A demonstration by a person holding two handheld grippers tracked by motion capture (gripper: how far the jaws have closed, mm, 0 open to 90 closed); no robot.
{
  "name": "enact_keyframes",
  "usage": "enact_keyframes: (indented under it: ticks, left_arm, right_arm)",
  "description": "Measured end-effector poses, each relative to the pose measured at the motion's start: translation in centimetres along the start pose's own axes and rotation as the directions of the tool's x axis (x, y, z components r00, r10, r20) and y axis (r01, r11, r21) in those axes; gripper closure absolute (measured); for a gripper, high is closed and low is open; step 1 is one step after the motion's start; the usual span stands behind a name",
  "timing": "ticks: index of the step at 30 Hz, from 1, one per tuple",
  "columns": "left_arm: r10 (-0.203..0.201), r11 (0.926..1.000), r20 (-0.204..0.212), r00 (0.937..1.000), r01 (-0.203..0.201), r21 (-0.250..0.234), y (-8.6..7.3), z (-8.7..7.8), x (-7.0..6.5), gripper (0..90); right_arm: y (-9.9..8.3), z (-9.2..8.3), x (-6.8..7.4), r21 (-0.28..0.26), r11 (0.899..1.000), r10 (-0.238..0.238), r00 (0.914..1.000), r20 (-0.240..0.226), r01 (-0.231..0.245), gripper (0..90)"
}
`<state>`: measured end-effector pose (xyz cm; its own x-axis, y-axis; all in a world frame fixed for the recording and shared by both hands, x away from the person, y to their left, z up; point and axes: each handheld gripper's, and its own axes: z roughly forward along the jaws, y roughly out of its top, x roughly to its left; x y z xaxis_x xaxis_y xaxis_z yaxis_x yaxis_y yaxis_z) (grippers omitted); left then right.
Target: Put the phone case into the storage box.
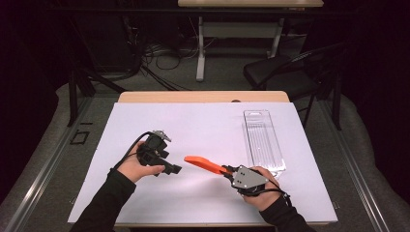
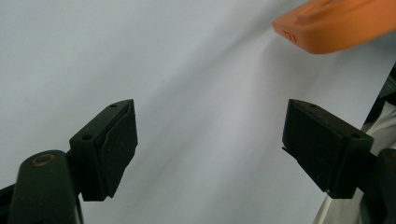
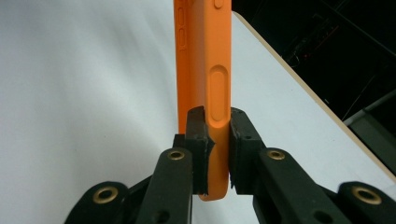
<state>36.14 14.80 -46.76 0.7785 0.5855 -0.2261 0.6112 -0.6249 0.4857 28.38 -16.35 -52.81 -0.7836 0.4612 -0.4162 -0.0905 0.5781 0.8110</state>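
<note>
An orange phone case is held edge-on above the white table cover, pointing left. My right gripper is shut on its near end. In the right gripper view the case rises between the two black pads, which press on its side edge by a moulded button. My left gripper is held in a hand at the left, its jaws wide apart and pointing toward the case's free end. In the left gripper view the jaws are open with nothing between them, and the case's tip hangs at the upper right.
A clear plastic tray lies lengthwise on the right side of the cover. The wooden table edge shows at the back. Beyond it are cables on the floor, a black chair and another table's legs.
</note>
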Motion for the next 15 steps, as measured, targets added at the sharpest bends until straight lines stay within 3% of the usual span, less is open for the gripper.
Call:
enact_keyframes:
  ticks: [10, 15]
  left_arm:
    - [-0.004, 0.9985, 0.019, 0.9998, 0.005, -0.055, -0.3, 0.9, -0.8, 19.6]
    - [-0.002, 0.9954, 0.029, 0.9996, 0.004, -0.096, -0.4, 1.4, -1.2, 19.7]
  right_arm:
    - [0.1, 0.2, -0.1, -0.026, 0.994, 0.104, 0.9946, -0.009, -0.104, 80.9]
    - [-0.4, 0.2, -0.1, -0.037, 0.986, 0.162, 0.9868, -0.015, -0.162, 80.9]
